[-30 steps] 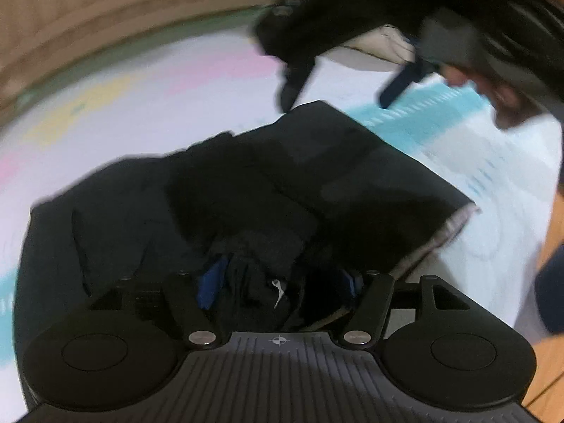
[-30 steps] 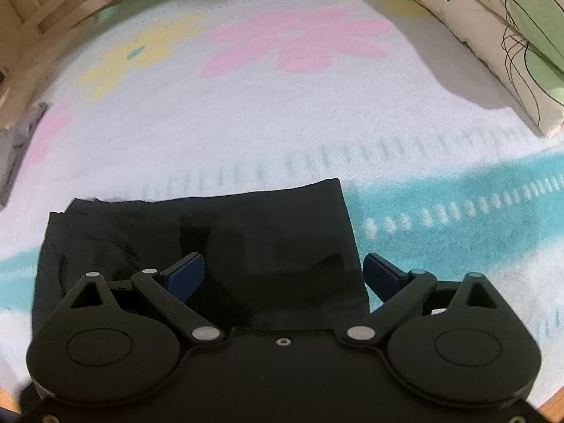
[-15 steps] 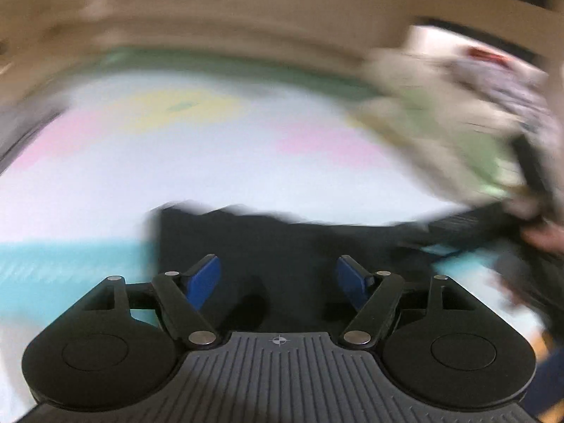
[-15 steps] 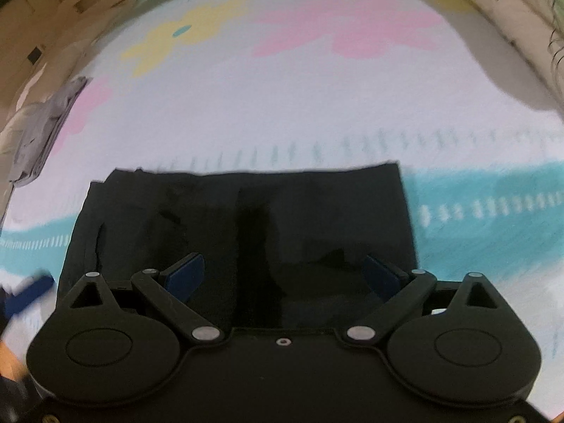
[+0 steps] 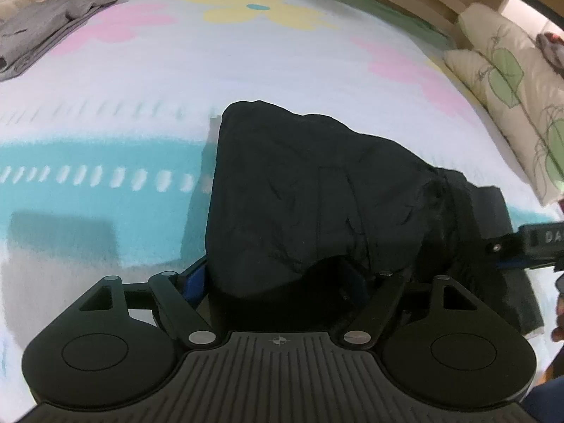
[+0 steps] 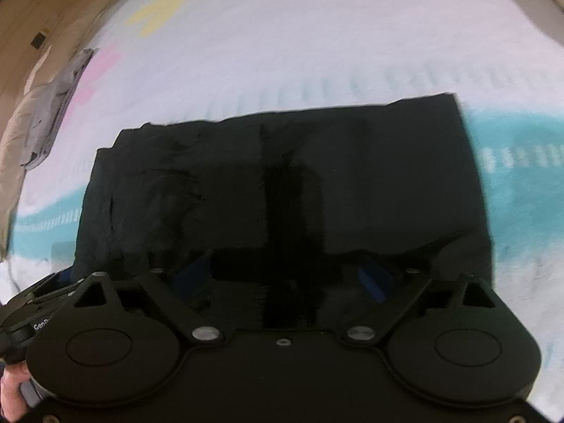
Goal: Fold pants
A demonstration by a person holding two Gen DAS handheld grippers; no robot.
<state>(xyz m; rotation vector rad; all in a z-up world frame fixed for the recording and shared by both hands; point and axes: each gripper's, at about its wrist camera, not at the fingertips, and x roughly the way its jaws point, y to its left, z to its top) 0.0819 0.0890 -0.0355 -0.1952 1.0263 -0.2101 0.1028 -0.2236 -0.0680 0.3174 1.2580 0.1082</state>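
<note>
Moved: left hand-held gripper [image 5: 278, 282], jaws just widened astride | black creased pants [image 5: 317, 190], folded rectangle

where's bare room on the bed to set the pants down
Free: the wide stretch of blanket beyond the black pants, up to the yellow flower. Crowded: the grey clothes far left, the pillow along the right.
</note>
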